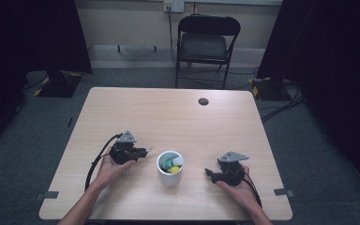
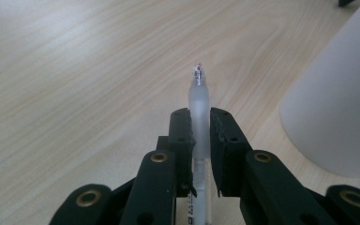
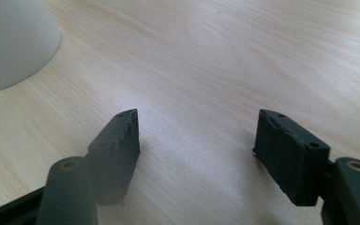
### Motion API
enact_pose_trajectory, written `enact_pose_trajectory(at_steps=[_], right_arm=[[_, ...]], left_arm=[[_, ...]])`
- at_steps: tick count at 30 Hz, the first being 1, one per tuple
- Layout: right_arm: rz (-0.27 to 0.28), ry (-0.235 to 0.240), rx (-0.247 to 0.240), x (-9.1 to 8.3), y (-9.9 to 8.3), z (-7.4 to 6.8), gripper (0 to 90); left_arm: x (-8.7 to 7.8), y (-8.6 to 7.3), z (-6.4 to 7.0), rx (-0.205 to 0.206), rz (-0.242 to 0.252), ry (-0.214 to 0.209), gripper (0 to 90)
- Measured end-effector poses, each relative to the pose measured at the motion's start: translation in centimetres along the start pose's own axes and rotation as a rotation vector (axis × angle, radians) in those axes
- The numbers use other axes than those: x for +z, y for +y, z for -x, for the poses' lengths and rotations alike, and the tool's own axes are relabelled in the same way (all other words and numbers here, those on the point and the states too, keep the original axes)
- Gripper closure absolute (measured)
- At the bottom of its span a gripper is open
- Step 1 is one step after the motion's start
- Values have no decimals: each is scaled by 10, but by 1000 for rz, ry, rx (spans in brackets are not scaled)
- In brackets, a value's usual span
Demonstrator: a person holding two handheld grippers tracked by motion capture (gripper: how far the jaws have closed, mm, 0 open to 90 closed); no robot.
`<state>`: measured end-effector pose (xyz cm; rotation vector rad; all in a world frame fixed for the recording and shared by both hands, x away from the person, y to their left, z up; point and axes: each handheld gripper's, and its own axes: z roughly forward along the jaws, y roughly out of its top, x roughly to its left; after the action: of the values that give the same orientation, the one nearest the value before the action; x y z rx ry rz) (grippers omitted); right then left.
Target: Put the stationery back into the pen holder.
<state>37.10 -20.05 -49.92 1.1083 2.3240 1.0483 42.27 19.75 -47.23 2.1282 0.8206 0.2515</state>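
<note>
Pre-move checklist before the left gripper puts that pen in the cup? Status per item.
1. Pen clamped between the left gripper fingers: ok, both pads press its frosted barrel.
2. Pen tip free: ok, it sticks out past the fingers over bare table.
3. Cup upright: ok, standing between the two grippers.
4. Room in the cup: cannot tell; yellow and green items already sit inside.
5. Right gripper out of the way: ok, open, nothing between its fingers, off to the cup's side.
6. Left gripper height above the cup rim: not ok, it looks low beside the cup wall.
</note>
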Motion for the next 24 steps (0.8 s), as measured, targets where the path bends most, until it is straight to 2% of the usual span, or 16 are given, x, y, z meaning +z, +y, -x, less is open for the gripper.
enact_pose_trajectory(at_steps=[3, 11, 14, 18, 24], right_arm=[[2, 3, -2, 0, 0, 0, 306], [2, 3, -2, 0, 0, 0, 306], [2, 3, -2, 0, 0, 0, 306], [1, 3, -1, 0, 0, 0, 306], [0, 6, -1, 0, 0, 0, 303]], left_arm=[[-3, 0, -1, -15, 31, -8, 799], [-11, 3, -2, -32, 75, -32, 800], [-15, 5, -2, -34, 103, -38, 800], [-20, 6, -2, -32, 116, -28, 801], [-27, 11, -2, -37, 152, -46, 801]])
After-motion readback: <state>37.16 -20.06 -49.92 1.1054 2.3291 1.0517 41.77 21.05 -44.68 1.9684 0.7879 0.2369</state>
